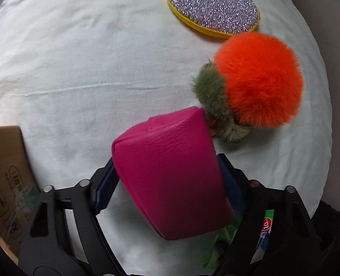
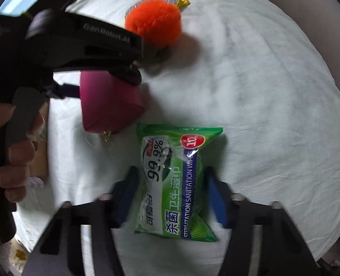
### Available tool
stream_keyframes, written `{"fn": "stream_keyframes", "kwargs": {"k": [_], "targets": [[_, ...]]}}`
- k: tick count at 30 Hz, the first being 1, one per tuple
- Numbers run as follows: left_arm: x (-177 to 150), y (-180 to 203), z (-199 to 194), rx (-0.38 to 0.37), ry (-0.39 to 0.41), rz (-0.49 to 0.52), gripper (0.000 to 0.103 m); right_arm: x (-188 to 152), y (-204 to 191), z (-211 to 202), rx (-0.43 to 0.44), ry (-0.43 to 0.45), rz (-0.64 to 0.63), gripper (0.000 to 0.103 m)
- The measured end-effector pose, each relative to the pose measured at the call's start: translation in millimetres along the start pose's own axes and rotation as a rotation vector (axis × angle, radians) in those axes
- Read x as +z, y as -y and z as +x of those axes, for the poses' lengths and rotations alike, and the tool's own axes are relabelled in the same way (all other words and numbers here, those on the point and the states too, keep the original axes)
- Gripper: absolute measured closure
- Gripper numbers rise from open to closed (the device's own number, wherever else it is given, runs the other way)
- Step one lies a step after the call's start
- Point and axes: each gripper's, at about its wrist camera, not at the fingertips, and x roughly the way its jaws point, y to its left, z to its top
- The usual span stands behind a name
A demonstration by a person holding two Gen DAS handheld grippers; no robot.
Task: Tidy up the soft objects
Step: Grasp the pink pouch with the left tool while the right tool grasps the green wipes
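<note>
Holding: left gripper (image 1: 167, 181) pinches pouch (image 1: 170, 172); keep it level.
Wipes (image 2: 174, 181): right gripper (image 2: 170, 195) spread astride; you centre, then close.

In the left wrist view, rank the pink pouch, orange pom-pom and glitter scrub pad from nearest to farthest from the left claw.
1. Pink pouch: held between the fingers of the left claw.
2. Orange pom-pom: ahead and to the right, on the white cloth.
3. Glitter scrub pad: farthest, beyond the pom-pom at the top of the view.
</note>
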Motion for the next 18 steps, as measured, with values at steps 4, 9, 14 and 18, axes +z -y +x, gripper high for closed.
{"fn": "stream_keyframes", "kwargs": {"k": [4,9,14,18], "targets": [[2,-4,-3,0.001,0.011,0.018,0.041,2,-3,-2,-0.004,-0.002,0.001,0.066],[1,-10,-10,-0.009,0.017,0.042,0.046,5,-3,-6,0.009,0.009,0.014,0.07],[-2,-15,-25,-0.011,0.036,0.057,0.053,8,4,-10,0.016,0.021,0.026,0.071],[-1,-12,-43,-0.024,0.057,0.07,0.054,20,5,-22,0.01,0.051,0.042,0.072]]}}
